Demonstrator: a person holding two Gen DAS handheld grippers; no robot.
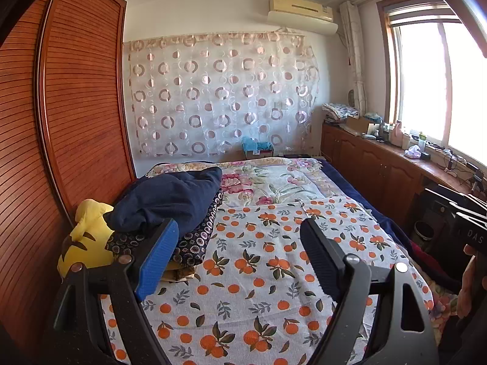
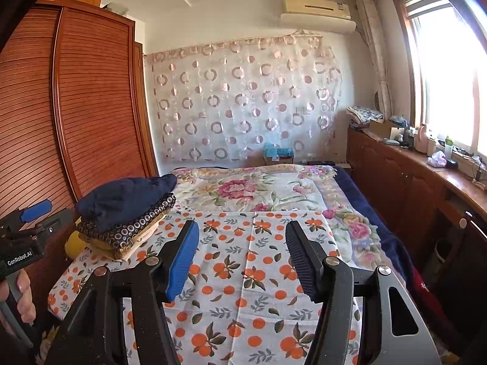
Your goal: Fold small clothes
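A stack of folded clothes [image 1: 188, 228] [image 2: 127, 228] lies at the left edge of the bed, with a navy garment [image 1: 170, 200] [image 2: 121, 197] on top and a dark ring-patterned piece under it. A white cloth printed with oranges [image 1: 268, 261] [image 2: 249, 261] lies spread flat on the bed. My left gripper [image 1: 240, 231] hovers open over this cloth, just right of the stack, with nothing between its fingers. My right gripper [image 2: 242, 234] is also open and empty above the same cloth. In the right wrist view, the left gripper [image 2: 30, 222] shows at the far left, held by a hand.
A yellow plush toy [image 1: 85, 243] sits behind the stack, against the louvred wooden wardrobe [image 1: 61, 121]. A floral quilt [image 1: 274, 182] covers the far bed. A wooden cabinet [image 2: 411, 176] with clutter runs under the window on the right. A dark bin [image 1: 423, 231] stands by it.
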